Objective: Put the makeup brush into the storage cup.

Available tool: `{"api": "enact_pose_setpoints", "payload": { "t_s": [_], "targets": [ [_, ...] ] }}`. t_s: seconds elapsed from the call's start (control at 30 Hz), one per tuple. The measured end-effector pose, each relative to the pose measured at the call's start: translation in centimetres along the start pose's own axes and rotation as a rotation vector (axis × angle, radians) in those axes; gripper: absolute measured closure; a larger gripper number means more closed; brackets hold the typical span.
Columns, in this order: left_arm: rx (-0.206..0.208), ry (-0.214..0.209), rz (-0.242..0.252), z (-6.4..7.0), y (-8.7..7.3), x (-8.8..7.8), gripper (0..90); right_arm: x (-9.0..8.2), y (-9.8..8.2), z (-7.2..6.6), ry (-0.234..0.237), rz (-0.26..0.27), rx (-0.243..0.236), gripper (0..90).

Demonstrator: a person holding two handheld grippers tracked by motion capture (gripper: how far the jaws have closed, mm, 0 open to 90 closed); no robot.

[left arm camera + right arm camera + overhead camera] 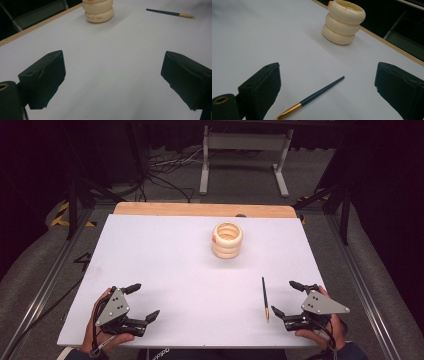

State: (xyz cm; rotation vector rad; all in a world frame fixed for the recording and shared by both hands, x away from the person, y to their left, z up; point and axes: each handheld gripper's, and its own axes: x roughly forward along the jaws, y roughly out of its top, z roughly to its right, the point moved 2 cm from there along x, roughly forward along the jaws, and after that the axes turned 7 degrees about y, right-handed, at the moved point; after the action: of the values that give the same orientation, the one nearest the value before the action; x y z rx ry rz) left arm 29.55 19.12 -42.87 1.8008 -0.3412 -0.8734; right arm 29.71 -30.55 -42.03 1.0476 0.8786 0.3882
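White table (175,270), wooden strip along the far edge. Cream ribbed holder (227,240), three stacked rings, hollow top, upright toward the far middle of the table; small orange mark at its rim. Paintbrush (265,298), dark handle, gold ferrule, lying flat at the near right, ferrule end nearest the person, well apart from the holder. Left gripper (141,302), near left corner, jaws spread wide, nothing between them. Right gripper (288,297), near right corner just beside the paintbrush, jaws spread wide, holding nothing; in the right gripper view the paintbrush lies on the table between its jaws, untouched.
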Motion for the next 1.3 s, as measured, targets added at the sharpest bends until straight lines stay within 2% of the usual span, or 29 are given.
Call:
{"api": "enact_pose_setpoints", "payload": {
  "t_s": [0.07, 0.17, 0.23, 0.33, 0.43, 0.47, 0.57, 0.63, 0.73, 0.77, 0.8, 0.83, 0.93, 0.97, 1.0, 1.03, 1.1, 1.13, 1.23, 1.3],
  "targets": [
    [-0.008, 0.009, -0.005, -0.1, -0.1, 0.0, 6.3, 0.0, -0.1, 0.3, 0.008, -0.014, 0.008, 7.1],
    [-0.015, -0.002, -0.007, -0.1, -0.2, 0.0, 6.6, -0.2, -0.1, 0.5, 0.020, -0.034, -0.001, 7.9],
    [-0.010, 0.000, -0.006, -0.2, -0.3, 0.0, 6.6, -0.3, 0.0, 0.6, 0.033, -0.054, -0.016, 10.0],
    [-0.007, -0.005, -0.010, -0.2, -0.4, 0.0, 6.6, -0.2, 0.5, 0.8, 0.074, -0.095, -0.074, 14.2],
    [-0.005, -0.014, -0.013, -0.1, -0.5, -0.1, 6.7, 0.1, 1.2, 1.0, 0.144, -0.168, -0.151, 17.6],
    [-0.007, -0.018, -0.012, -0.1, -0.4, -0.1, 6.6, 0.3, 1.5, 1.1, 0.184, -0.205, -0.182, 17.3],
    [0.000, -0.021, -0.009, 0.0, -0.3, -0.2, 6.6, 0.9, 2.5, 1.8, 0.250, -0.293, -0.238, 18.7],
    [-0.003, -0.024, -0.013, 0.0, -0.4, -0.1, 6.6, 1.2, 3.2, 2.3, 0.269, -0.331, -0.276, 20.0],
    [-0.003, -0.019, -0.024, 0.0, -0.4, 0.0, 6.7, 2.5, 4.4, 2.7, 0.305, -0.435, -0.363, 21.0],
    [0.001, -0.021, -0.027, 0.1, -0.4, 0.1, 6.7, 2.8, 4.6, 2.6, 0.322, -0.459, -0.370, 21.2],
    [0.015, -0.023, -0.033, 0.2, -0.4, 0.1, 6.8, 3.4, 4.8, 2.5, 0.343, -0.492, -0.403, 22.1],
    [0.011, -0.024, -0.034, 0.3, -0.5, 0.1, 6.8, 4.0, 4.9, 2.2, 0.356, -0.547, -0.446, 23.1],
    [0.014, -0.027, -0.039, 0.3, -0.5, 0.2, 7.0, 5.5, 5.0, 1.3, 0.418, -0.669, -0.533, 27.2],
    [0.014, -0.027, -0.039, 0.3, -0.5, 0.1, 7.0, 5.5, 5.0, 1.3, 0.418, -0.669, -0.533, 27.2],
    [0.014, -0.029, -0.039, 0.3, -0.5, 0.1, 7.3, 6.3, 5.0, 0.7, 0.456, -0.757, -0.599, 29.6],
    [0.014, -0.029, -0.039, 0.3, -0.5, 0.1, 7.3, 6.3, 5.0, 0.7, 0.456, -0.757, -0.599, 29.6],
    [0.018, -0.032, -0.043, 0.4, -0.5, 0.0, 7.5, 7.0, 5.2, 0.3, 0.496, -0.818, -0.642, 29.8],
    [0.014, -0.034, -0.043, 0.4, -0.6, 0.0, 7.5, 7.5, 5.3, 0.0, 0.522, -0.865, -0.684, 31.6],
    [0.013, -0.035, -0.044, 0.5, -0.6, -0.1, 7.7, 8.0, 5.5, -0.2, 0.530, -0.902, -0.735, 30.6],
    [0.015, -0.032, -0.046, 0.5, -0.6, -0.1, 7.7, 8.2, 5.7, -0.3, 0.548, -0.910, -0.743, 31.3]
  ]
}}
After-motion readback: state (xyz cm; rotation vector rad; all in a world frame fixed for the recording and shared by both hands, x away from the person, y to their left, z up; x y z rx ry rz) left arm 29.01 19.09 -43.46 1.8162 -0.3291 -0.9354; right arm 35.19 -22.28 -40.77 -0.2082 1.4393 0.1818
